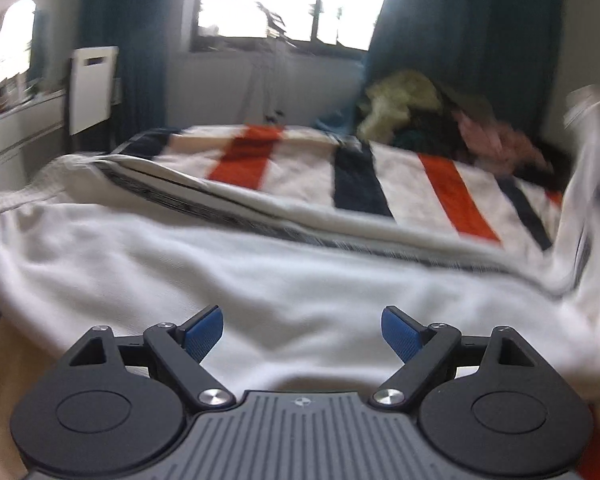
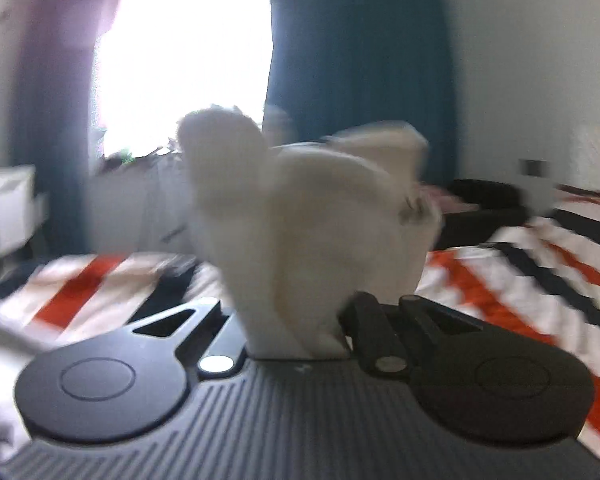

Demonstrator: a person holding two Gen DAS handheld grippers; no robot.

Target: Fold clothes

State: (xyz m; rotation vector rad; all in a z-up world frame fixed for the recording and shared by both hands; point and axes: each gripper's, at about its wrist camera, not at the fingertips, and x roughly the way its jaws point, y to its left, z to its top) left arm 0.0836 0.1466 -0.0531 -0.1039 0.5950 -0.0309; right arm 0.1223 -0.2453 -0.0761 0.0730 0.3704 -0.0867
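On the bed [image 1: 260,168]: white garment [image 1: 260,280] spread over striped cover.
Left gripper [image 1: 302,330]: fingers apart, above garment.
Right gripper [image 2: 296,340]: clamped on bunched white garment [image 2: 300,220], raised.

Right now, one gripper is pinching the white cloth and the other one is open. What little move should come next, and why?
Probably lower the open left gripper onto the white garment just ahead and pinch it. The right gripper is shut on a bunched part of it, lifted above the striped bedspread, while the rest lies loose; a neat fold likely needs both ends held.
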